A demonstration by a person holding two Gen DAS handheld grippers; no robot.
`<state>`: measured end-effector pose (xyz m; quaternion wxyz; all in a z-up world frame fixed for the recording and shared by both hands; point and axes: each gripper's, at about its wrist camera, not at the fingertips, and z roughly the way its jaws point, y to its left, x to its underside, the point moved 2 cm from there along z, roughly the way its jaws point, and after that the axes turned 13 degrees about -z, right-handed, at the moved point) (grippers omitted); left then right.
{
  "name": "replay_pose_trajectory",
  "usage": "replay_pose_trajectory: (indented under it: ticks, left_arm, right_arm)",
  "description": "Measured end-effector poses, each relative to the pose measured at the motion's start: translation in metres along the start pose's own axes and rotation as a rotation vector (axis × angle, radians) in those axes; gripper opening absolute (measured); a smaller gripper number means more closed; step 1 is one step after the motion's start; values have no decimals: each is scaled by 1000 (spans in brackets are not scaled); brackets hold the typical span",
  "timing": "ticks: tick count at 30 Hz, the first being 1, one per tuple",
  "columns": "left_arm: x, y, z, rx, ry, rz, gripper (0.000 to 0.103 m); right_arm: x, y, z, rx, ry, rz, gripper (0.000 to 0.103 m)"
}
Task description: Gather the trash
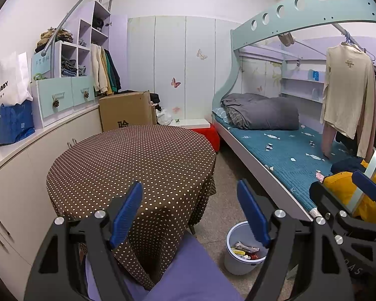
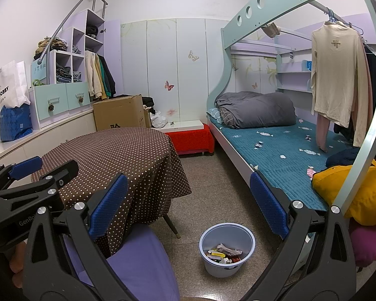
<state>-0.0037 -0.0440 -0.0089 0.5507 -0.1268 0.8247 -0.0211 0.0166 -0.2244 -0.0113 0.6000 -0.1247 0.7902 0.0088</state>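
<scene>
- Bin [image 2: 226, 249]: pale round tub on the floor, between the table [image 2: 127, 155] and the bed [image 2: 283, 155]; upright, mouth open to the top.
- Trash [image 2: 224, 252]: mixed wrappers and crumpled paper lying in the bottom of the bin; the bin is far from full.
- More wrappers [image 2: 263, 133]: small white and dark scraps scattered along the teal bed cover, well apart from one another; judged to be the pieces left to collect.
- Table: dotted brown cloth, no trash seen on it.
- Key relation: the bin lies below and ahead of both tools; the bed scraps lie ahead and to the right, so the right hand is judged the nearer one.
- Right tool [image 2: 188, 203]: fingers spread wide, nothing between them, touching nothing.
- Left tool [image 1: 190, 213]: fingers likewise wide apart, empty, held over the table's near edge; the bin shows just beside its right finger in the left view.
</scene>
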Motion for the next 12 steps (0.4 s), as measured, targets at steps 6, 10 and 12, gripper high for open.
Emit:
replay_pose_trajectory:
  ticks: [6, 10, 12]
  left_arm:
    - [1, 0, 2, -8, 11, -5, 79]
    - [2, 1, 3, -6, 16, -6, 79]
    - [2, 2, 2, -10, 13, -3, 79]
  right_arm:
    - [1, -1, 1, -2, 2, 1, 96]
    - [3, -3, 1, -9, 7, 8, 96]
    - [4, -4, 1, -12, 10, 11, 96]
